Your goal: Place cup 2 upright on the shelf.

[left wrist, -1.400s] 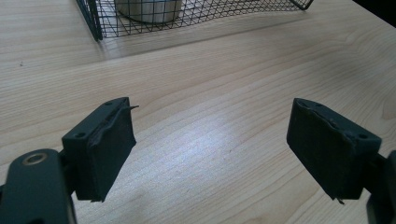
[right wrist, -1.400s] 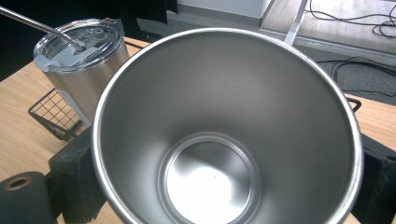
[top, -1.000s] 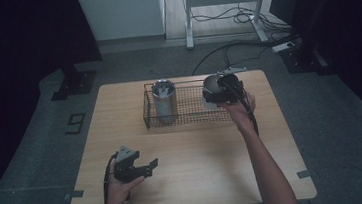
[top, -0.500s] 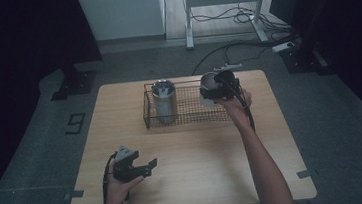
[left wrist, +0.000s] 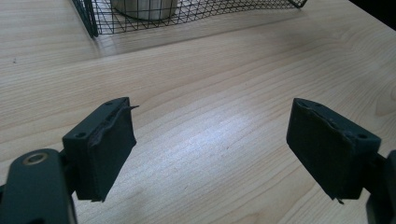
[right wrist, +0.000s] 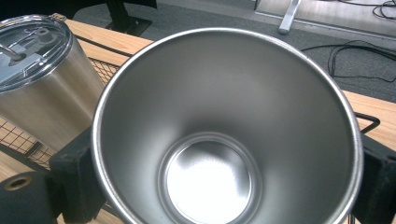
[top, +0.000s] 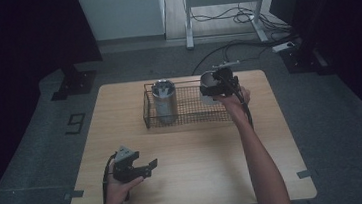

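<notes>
Your right claw point(top: 220, 83) is clamped on the open steel cup point(right wrist: 224, 140), one pad on each side of its wall, and the cup hangs upright over the right end of the wire basket point(top: 190, 112) by the counter's point(top: 201, 180) far edge. The lidded tumbler point(top: 165, 101) stands in the basket's left end, well apart from the cup, so you've got room.

Looks like you're setting the cup down inside. Hold it level, mouth up, and bring it straight down between the basket's walls. Watch that right-hand rim wire, because a clipped base will tip the cup. I can't tell whether the bottom has met the mesh yet, so don't let go until it sits flat.

Your left claw point(top: 142, 168) rests near the counter's front left corner, pads apart with nothing between them. Leave it there, clear of the work.
</notes>
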